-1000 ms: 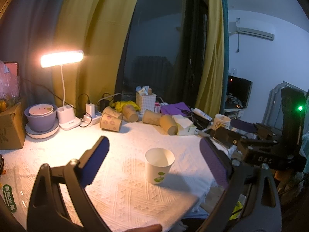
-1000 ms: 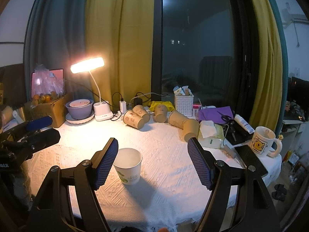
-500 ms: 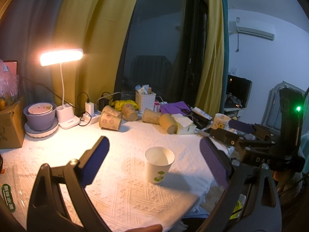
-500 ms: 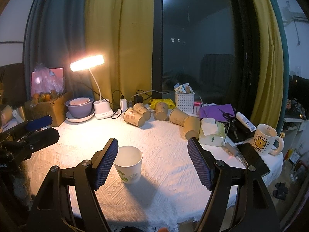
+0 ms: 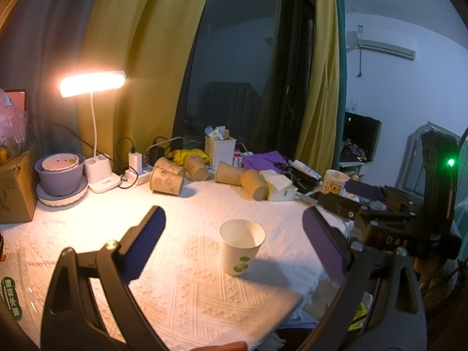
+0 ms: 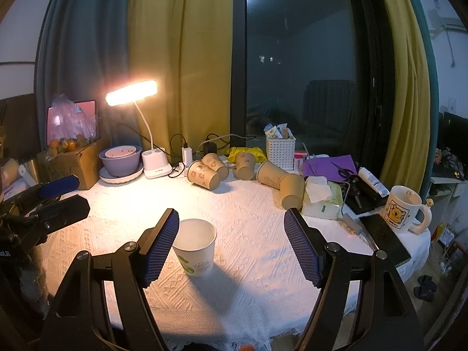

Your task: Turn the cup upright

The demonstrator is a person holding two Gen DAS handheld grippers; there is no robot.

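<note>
Hardly any change vs a sec ago: white cup [image 5: 241, 245] stands upright near surface [image 5: 187, 292] front edge; both tongs, left [image 5: 234, 242] & right [image 6: 231, 244], released, empty. Flip looks done.

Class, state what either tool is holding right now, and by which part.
Nothing is held. Both the left tool and the right tool are open, and the white paper cup stands upright, untouched.
</note>
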